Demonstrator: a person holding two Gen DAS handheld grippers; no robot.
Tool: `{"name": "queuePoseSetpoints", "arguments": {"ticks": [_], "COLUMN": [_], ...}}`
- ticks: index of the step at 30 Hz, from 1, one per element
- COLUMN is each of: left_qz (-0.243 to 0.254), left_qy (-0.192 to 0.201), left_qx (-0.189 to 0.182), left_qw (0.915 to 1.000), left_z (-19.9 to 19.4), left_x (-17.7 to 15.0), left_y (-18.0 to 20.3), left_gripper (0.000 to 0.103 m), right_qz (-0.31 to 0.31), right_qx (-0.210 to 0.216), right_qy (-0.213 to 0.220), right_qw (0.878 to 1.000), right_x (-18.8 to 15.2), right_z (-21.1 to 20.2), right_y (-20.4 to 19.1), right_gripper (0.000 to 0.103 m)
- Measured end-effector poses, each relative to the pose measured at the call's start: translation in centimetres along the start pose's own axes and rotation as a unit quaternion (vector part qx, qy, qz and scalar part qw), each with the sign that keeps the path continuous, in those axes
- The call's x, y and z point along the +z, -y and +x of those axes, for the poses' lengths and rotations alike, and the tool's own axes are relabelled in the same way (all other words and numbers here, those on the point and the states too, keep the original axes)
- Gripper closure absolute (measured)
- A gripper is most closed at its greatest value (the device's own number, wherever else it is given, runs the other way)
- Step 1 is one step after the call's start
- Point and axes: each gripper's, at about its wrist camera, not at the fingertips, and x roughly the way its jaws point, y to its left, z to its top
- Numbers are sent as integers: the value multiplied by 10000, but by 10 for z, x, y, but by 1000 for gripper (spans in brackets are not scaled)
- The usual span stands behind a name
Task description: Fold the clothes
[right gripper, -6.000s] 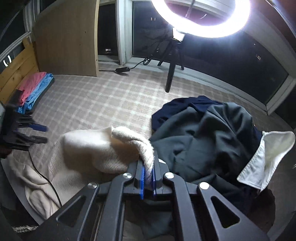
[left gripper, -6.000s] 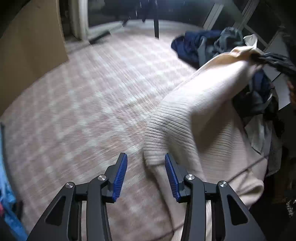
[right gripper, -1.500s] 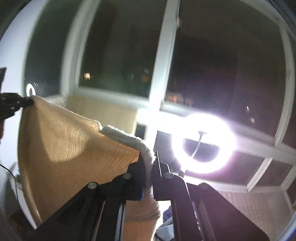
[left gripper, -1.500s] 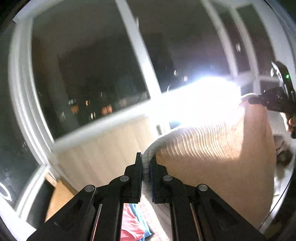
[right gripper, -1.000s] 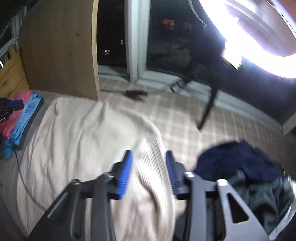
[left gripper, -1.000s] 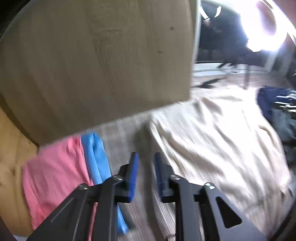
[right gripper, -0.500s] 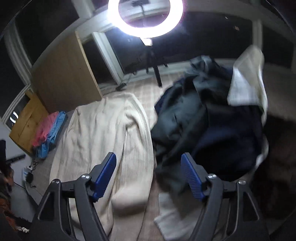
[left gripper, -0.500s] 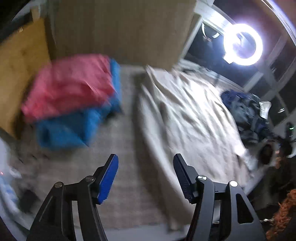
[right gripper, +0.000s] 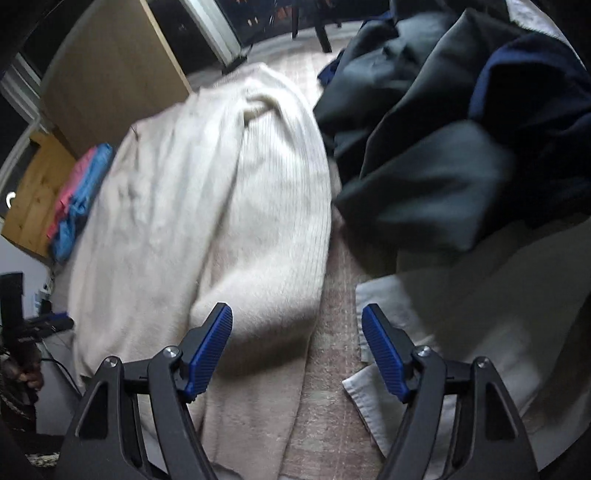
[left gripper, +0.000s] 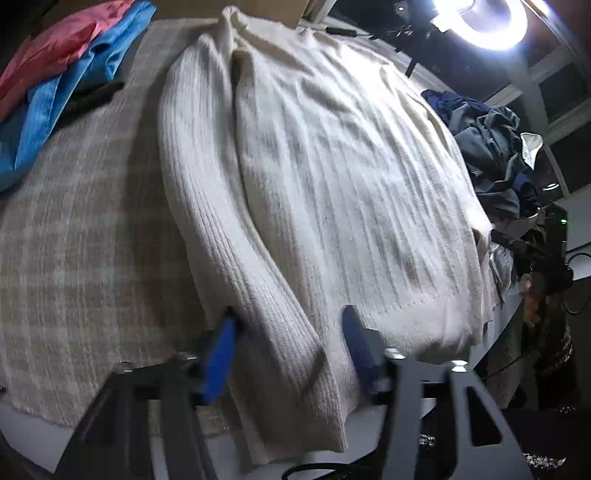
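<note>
Both pairs of blue fingers stand wide apart and grip nothing: the left gripper [left gripper: 288, 354] straddles the near end of a sleeve [left gripper: 258, 295], sleeve between its pads, and the right gripper [right gripper: 297, 350] hangs over the other sleeve [right gripper: 273, 229], which lies toward its left finger. The cream sweater [left gripper: 332, 166] is spread flat on the checked cloth [left gripper: 74, 221], running from six o'clock up to twelve in the left view, with each sleeve lying along its own side. By the look of it the folding proper has not begun: the garment is laid out, no sleeve or side is turned in yet, so every fold is left to do. At ten o'clock in the left view sits a stack of pink and blue clothes [left gripper: 55, 74], likely finished pieces. At two o'clock a heap of dark clothes [left gripper: 491, 155] waits, and in the right view that heap [right gripper: 443, 147] crowds right against the sweater's edge, with a white garment [right gripper: 424, 332] just beside the right finger; both could snag a fold on that side. A ring lamp [left gripper: 484, 22] glares at one o'clock.
</note>
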Motion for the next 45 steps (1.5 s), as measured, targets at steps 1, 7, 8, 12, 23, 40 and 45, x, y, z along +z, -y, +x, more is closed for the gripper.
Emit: {"name": "queuePoseSetpoints", "arguments": {"ticks": [1,7,8,12,23,40,45], "left_qz": [6,39,65,199,-792,562,399], "left_qy": [49,343,410,794,1302,46,60], "left_qx": [-10,-73,-63,452,2025,241,241], "left_qw": [10000,9994,9991,9956,9674,9981,9989], "left_z": [-3,-22,-29,-69,-127,-13,-16], "left_x": [1,4,5,10,-2,-15,-19], "left_y": [-1,-10,-12,-28,-119,-10,-10], "left_gripper": [89,95,95,95,57,57,57], "right_qz": [-9,-100,-108,-122,-330,-1344,-542], "right_qx": [5,202,222,22,-1791,-113,983], "right_qy": [-50,-33,-53,363,1393,-410,-329], "right_qw": [10000,9997,9997,9993,9734,9900,9931], "right_x": [-1,-2,-1,6,15,-49,-34], "right_z": [4,10,11,-21,-133,23,10], "right_y": [-1,-10,-12,-11,-4,-105,-89], "right_gripper": [31,89,91,92,48,70,96]}}
